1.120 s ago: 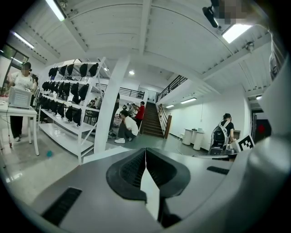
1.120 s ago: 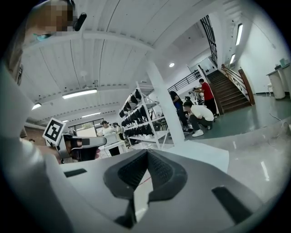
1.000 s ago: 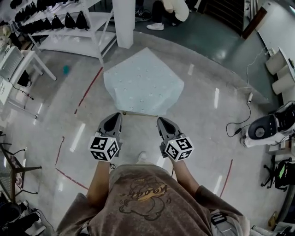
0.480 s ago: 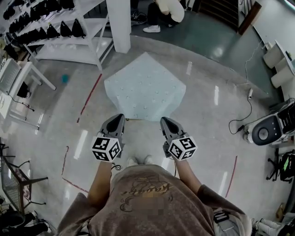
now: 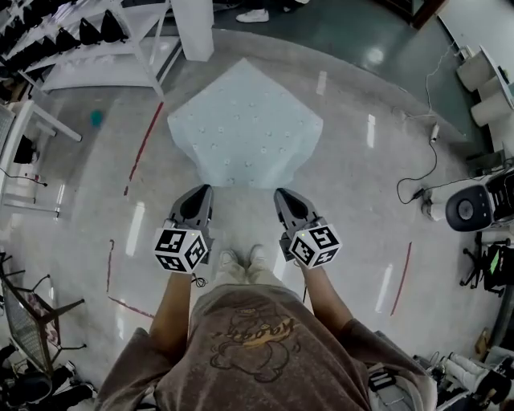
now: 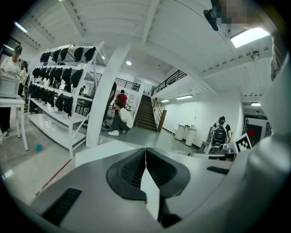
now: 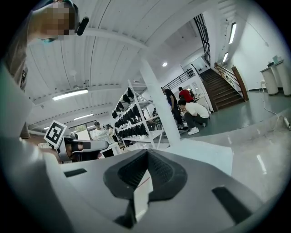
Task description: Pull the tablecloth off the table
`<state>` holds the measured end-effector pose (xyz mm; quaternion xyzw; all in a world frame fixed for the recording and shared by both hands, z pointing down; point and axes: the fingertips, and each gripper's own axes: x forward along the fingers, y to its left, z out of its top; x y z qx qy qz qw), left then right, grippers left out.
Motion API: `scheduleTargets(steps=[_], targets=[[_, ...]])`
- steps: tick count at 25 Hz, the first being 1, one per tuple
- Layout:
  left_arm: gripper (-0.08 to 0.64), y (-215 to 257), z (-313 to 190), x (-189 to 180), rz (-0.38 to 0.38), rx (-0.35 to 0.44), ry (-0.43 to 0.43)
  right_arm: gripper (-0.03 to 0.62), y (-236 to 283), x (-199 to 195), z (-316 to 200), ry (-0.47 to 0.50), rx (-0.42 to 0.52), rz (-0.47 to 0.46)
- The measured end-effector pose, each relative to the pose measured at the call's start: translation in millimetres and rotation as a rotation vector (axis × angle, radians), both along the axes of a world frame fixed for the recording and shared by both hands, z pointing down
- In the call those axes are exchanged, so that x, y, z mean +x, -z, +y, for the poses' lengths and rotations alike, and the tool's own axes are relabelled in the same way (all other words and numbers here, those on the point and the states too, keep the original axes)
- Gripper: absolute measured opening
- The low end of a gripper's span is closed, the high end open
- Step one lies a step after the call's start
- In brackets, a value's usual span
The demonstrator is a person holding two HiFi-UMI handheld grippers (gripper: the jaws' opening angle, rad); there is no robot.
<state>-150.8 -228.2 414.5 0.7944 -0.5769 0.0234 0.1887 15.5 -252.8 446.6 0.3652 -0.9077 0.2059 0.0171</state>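
A pale blue tablecloth (image 5: 245, 120) with small dots covers the table and hangs over its edges, straight ahead of me in the head view. My left gripper (image 5: 198, 189) and right gripper (image 5: 283, 193) hover side by side at the cloth's near edge, their tips just short of it. Both are shut with nothing between the jaws. In the left gripper view the jaws (image 6: 145, 149) meet in a thin line, and the tablecloth (image 6: 100, 150) lies beyond them. The right gripper (image 7: 147, 151) looks the same, with the tablecloth (image 7: 204, 152) ahead to its right.
A white shelving rack (image 5: 96, 40) with black items and a white pillar (image 5: 193, 24) stand beyond the table at left. Red tape lines (image 5: 144, 144) mark the floor. A cable (image 5: 418, 181) and a round machine (image 5: 470, 209) lie at right. A person (image 7: 193, 113) crouches far off.
The person has stepped toward the table, so the tablecloth sits closer and larger in view. Both grippers stayed shut and level, now at the cloth's near edge.
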Motion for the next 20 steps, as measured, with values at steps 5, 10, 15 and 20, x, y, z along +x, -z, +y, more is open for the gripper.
scheduleTargets(steps=[5, 10, 15, 20], targets=[[0.020, -28, -10, -3, 0.016, -0.031, -0.006, 0.008, -26, -7, -9, -0.002, -0.032, 0.013], [0.020, -53, -18, -3, 0.075, -0.071, -0.027, 0.008, -51, -14, -14, -0.003, -0.064, 0.021], [0.019, -80, -24, -1, 0.091, -0.099, -0.035, 0.008, -74, -20, -19, -0.006, -0.090, 0.028], [0.019, -106, -31, -5, 0.154, -0.130, -0.013, 0.008, -95, -27, -27, -0.009, -0.107, 0.033]])
